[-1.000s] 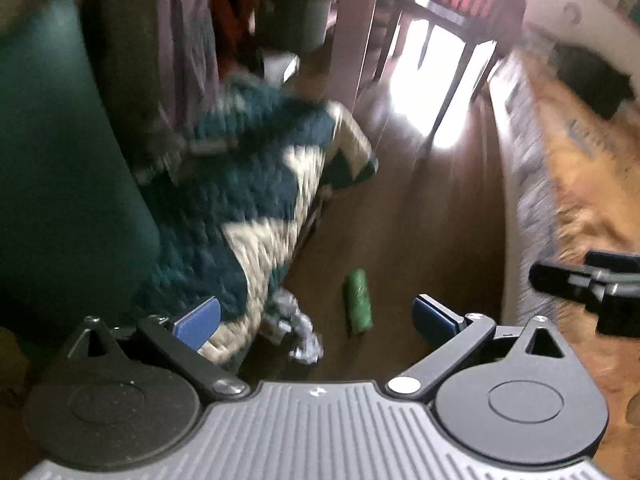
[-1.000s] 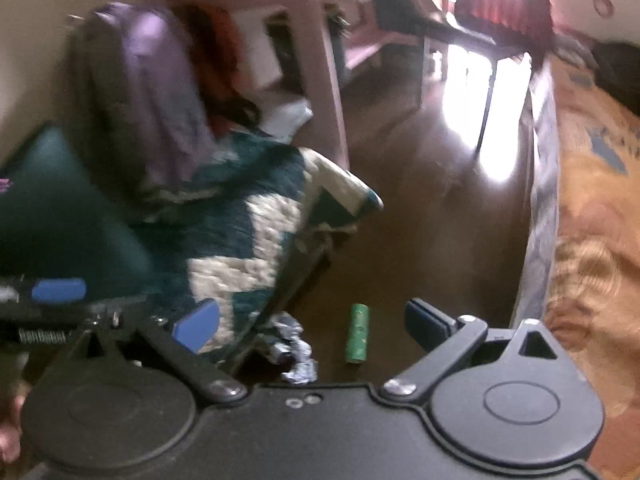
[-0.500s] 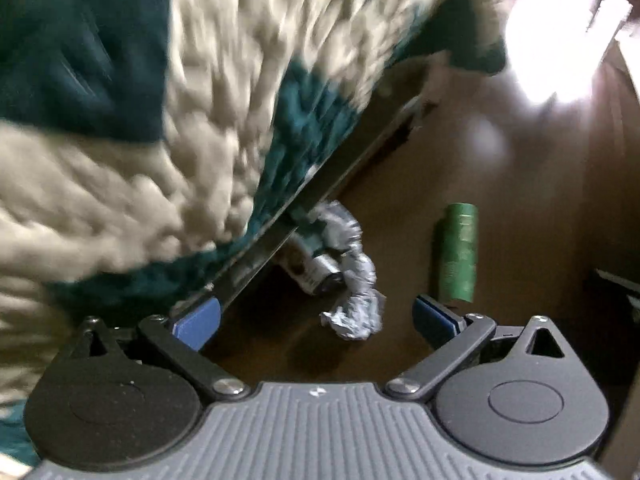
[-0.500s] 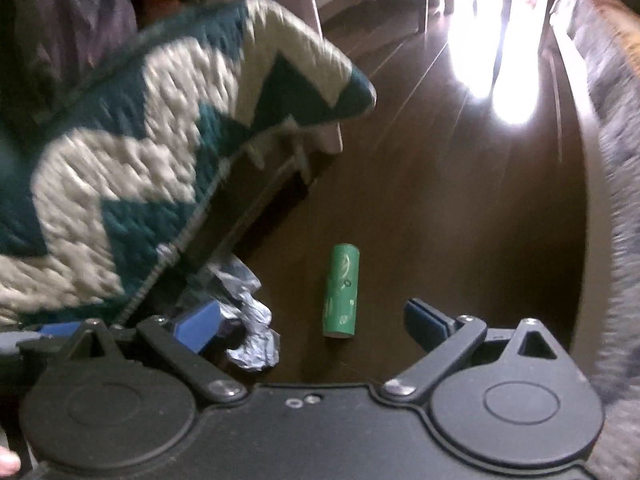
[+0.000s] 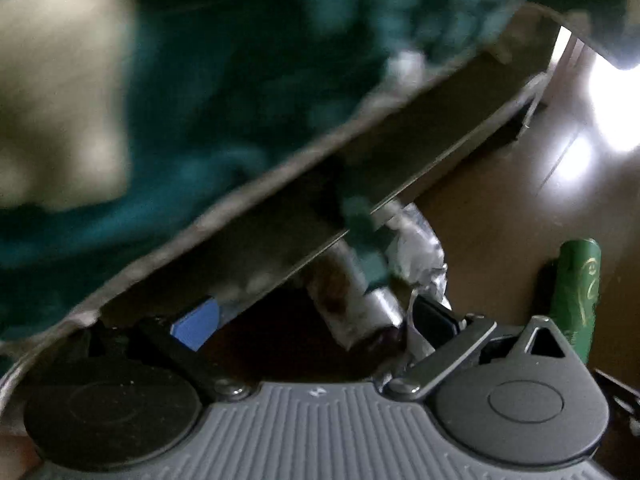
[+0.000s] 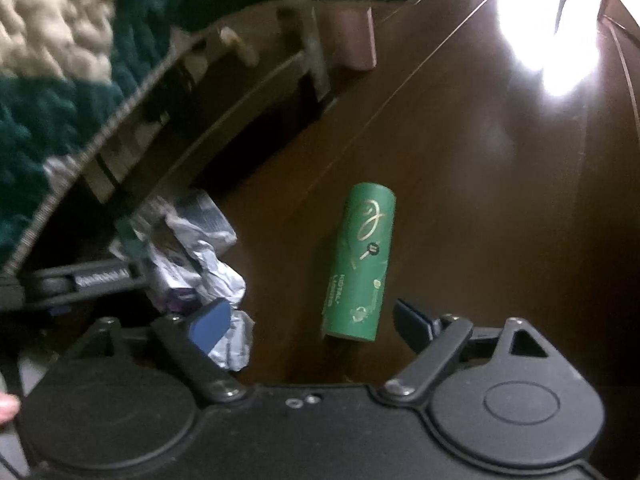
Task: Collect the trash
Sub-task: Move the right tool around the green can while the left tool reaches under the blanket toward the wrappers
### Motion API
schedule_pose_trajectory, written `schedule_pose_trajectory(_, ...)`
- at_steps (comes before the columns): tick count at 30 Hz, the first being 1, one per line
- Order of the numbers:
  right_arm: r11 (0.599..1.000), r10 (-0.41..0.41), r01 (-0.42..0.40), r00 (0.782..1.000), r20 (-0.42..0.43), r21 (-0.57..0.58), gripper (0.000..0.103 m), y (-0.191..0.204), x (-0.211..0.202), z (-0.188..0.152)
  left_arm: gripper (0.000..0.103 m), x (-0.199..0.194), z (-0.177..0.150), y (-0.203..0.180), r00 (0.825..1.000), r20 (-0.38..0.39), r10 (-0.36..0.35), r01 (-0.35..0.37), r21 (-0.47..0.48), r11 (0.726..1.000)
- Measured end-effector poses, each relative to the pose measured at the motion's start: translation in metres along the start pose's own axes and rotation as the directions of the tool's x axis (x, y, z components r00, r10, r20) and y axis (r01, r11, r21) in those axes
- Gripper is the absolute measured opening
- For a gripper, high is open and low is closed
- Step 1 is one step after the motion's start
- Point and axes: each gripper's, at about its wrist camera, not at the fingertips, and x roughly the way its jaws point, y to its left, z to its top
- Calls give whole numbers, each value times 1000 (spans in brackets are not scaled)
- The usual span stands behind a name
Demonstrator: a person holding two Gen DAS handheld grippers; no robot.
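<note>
A green cardboard tube [image 6: 358,264] lies on the dark wood floor, its near end between my right gripper's [image 6: 308,322] open fingers. It also shows at the right edge of the left wrist view [image 5: 576,288]. Crumpled silver foil trash [image 6: 200,264] lies at the foot of the sofa, partly under its edge. My left gripper [image 5: 316,318] is open around that foil clump and a metallic cylinder [image 5: 360,304], low under the sofa frame. The left gripper's side shows in the right wrist view [image 6: 80,282].
A sofa frame [image 5: 360,168] draped with a teal and cream knitted blanket [image 6: 52,40] overhangs the trash on the left. A pink table leg [image 6: 362,40] stands behind. Bright window glare [image 6: 548,28] falls on the floor to the far right.
Both grippers dropped toward the floor and moved forward. The left one went in under the sofa edge around the foil; the right one closed in on the green tube.
</note>
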Motion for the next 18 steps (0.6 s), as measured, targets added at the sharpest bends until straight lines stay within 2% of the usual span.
schedule_pose_trajectory(4, 1000, -22, 23, 1000, -20, 12, 81, -5, 32, 1, 103, 7, -9, -13, 994, 43, 98, -100, 34, 994)
schedule_pose_trajectory(7, 999, -27, 27, 1000, -15, 18, 80, -4, 42, 1, 103, 2, -24, -19, 992, 54, 110, -113, 51, 992)
schedule_pose_trajectory(10, 1000, -21, 21, 1000, -16, 11, 80, -2, 47, 1, 100, 4, -40, -19, 995, -41, 89, -89, 4, 996)
schedule_pose_trajectory(13, 1000, -21, 21, 999, -27, -3, 78, -3, 48, 1, 100, 13, -47, -17, 991, -81, 106, -108, -15, 994)
schedule_pose_trajectory(16, 1000, -10, 10, 1000, -25, -16, 77, -6, 47, 2, 100, 25, -40, 1, 986, -133, 97, -115, -136, 984)
schedule_pose_trajectory(18, 1000, -2, 2, 1000, -16, -13, 77, -9, 47, 4, 100, 28, -37, 8, 986, -135, 96, -119, -174, 978)
